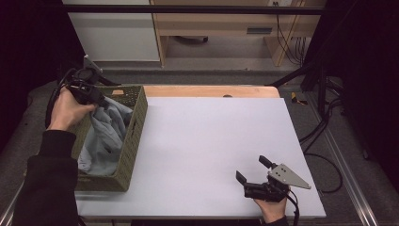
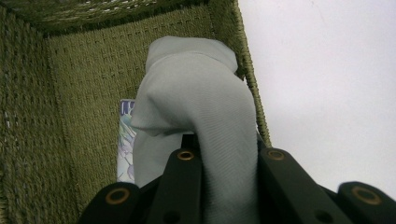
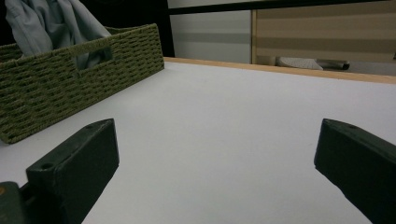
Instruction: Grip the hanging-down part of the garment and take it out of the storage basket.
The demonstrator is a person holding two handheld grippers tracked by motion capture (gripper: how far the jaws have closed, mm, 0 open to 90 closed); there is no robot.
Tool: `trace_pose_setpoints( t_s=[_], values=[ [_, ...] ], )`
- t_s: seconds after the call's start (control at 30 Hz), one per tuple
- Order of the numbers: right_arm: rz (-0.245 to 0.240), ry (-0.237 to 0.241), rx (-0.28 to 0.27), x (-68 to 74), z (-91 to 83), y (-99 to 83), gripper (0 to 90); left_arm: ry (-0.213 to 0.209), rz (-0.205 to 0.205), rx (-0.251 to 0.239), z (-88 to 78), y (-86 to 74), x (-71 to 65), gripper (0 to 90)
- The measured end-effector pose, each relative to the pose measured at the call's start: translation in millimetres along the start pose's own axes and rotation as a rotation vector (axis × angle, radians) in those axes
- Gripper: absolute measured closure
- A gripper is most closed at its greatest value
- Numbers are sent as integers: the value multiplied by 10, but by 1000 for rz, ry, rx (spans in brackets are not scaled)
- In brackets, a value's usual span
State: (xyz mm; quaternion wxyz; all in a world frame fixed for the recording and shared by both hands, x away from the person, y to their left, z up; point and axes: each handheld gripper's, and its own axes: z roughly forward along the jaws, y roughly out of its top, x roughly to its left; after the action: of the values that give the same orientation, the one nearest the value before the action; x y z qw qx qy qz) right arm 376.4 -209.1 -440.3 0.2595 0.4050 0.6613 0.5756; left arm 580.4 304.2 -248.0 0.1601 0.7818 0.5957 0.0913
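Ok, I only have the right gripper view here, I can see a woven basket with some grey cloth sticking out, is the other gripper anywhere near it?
Observer: Yes. The left gripper is over the basket's far end.
Operator: Is it holding the cloth?
Observer: Its jaws are closed on a fold of the grey cloth, pinched between them.
Operator: Anything else inside that basket?
Observer: A flat printed item lies on the basket floor, partly under the cloth; I cannot tell what it is.

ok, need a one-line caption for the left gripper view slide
Left gripper shut on a grey cloth inside the green woven basket.
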Motion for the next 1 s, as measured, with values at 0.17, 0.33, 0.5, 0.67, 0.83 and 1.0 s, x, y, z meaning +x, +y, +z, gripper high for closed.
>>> trace_pose_setpoints(
  t_s=[0.17, 0.33, 0.5, 0.67, 0.83, 1.0],
  values=[
    [0, -1, 2, -5, -1, 0, 2, -1, 3, -4, -5, 1, -2, 824],
    [7, -4, 5, -6, -4, 0, 2, -1, 4, -9, -31, -5, 1, 824],
    [-4, 0, 5, -19, -1, -4, 2, -2, 6, -17, -81, -10, 4, 824],
    [3, -1, 10, -16, 13, -5, 2, 2, 10, -39, -184, -14, 6, 825],
    [2, 12, 10, -15, 15, -8, 2, 13, 28, -74, -324, -28, -34, 826],
    [0, 13, 13, -4, 27, 0, 2, 30, 32, -73, -429, -25, -49, 826]
  ],
)
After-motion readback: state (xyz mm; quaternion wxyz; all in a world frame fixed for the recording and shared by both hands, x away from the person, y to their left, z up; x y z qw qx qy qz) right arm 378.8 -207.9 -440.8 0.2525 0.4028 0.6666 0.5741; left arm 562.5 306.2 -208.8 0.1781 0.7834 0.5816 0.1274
